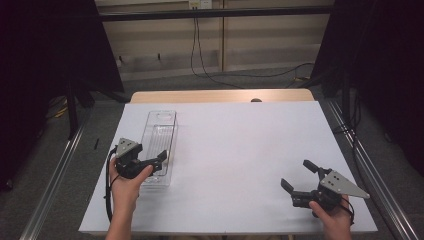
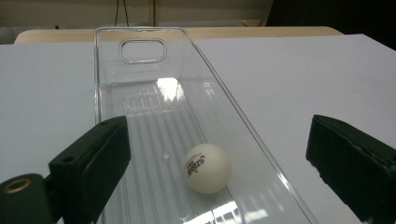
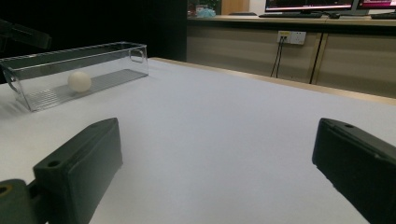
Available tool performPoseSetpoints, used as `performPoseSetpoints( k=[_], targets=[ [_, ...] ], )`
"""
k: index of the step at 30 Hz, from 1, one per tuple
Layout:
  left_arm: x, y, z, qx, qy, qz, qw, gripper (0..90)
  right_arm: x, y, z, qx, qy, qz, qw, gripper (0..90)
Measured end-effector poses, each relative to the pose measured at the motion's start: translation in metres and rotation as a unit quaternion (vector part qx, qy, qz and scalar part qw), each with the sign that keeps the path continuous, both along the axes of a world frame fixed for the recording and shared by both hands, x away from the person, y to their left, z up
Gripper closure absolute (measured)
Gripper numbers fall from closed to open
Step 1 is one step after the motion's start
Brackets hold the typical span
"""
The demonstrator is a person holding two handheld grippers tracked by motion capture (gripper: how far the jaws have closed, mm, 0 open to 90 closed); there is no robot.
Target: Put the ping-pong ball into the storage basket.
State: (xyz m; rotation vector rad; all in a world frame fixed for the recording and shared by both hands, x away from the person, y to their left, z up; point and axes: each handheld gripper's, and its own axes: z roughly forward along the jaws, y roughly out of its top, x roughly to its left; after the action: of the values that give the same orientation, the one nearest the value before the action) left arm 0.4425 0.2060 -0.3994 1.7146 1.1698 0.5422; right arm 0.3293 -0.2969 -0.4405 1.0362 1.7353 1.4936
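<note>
High view: left tool [image 1: 161, 159] spread wide over clear bin's [image 1: 161, 131] near end on white bench [image 1: 240, 150]; right tool [image 1: 297, 176] wide, empty. Left gripper view: white ball [image 2: 207, 167] lies inside bin, untouched. Right gripper view: ball [image 3: 79, 81] far left

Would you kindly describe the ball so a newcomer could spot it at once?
On the white table stands a long clear plastic bin at its left side. Inside, on the ribbed floor near the person's end, lies the ball: small, white, with red print, the bin's sole content.
</note>
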Motion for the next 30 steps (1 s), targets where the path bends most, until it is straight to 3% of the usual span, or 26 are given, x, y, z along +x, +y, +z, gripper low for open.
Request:
performPoseSetpoints(
  k=[4, 9, 30],
  targets=[
    [-0.003, 0.000, -0.004, -0.004, 0.000, -0.003, 1.0000, 3.7, 0.000, 0.000, 0.000, 0.000, -0.001, 0.001, 1.0000, 1.1],
    [-0.007, 0.000, -0.004, 0.002, -0.012, -0.009, 0.9999, 3.1, 0.000, 0.000, 0.000, 0.000, 0.000, 0.001, 1.0000, 1.1],
    [-0.023, 0.012, -0.003, -0.018, -0.056, -0.017, 0.9981, 2.8, 0.000, 0.002, 0.001, 0.003, 0.001, 0.004, 1.0000, 1.1]
  ],
)
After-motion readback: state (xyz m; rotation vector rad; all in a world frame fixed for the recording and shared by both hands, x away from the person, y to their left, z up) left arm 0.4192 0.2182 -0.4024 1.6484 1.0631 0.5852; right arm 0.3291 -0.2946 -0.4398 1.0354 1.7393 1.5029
